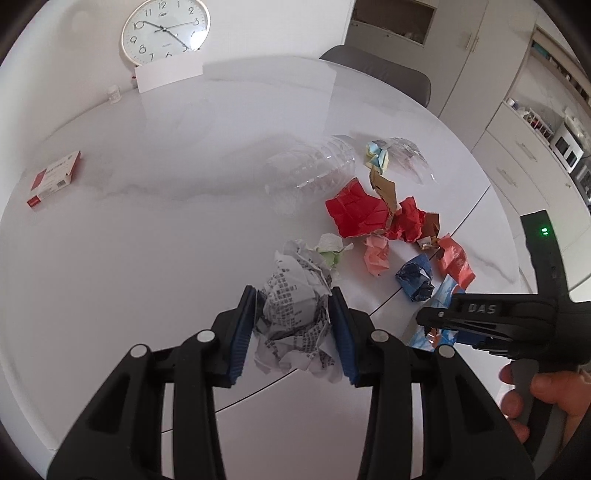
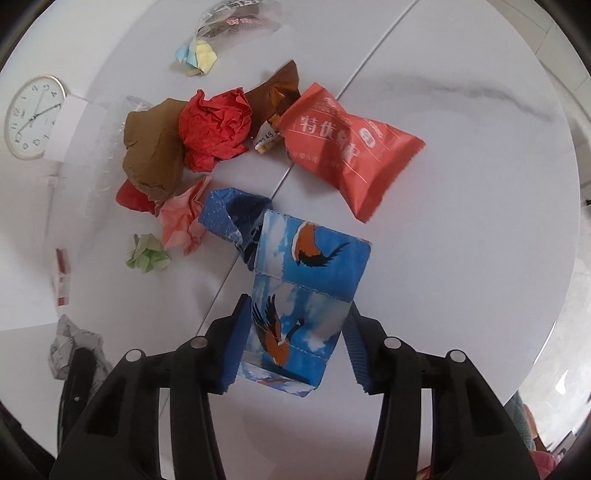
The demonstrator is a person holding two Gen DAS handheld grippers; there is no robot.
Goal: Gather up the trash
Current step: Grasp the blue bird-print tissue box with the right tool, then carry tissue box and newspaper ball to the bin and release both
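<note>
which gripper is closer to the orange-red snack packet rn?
Right. The right gripper straddles the blue bird-print box, which lies just short of the orange-red snack packet. The left gripper brackets the crumpled printed paper, farther away.

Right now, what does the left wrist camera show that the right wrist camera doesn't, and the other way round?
Only the left wrist view shows the clear plastic bottle lying on its side, the grey chair and the cabinets. Only the right wrist view shows the blue bird-print box whole, between the right gripper fingers. Both show the clock, the red crumpled paper, the orange snack packet and the printed paper wad in the left gripper.
</note>
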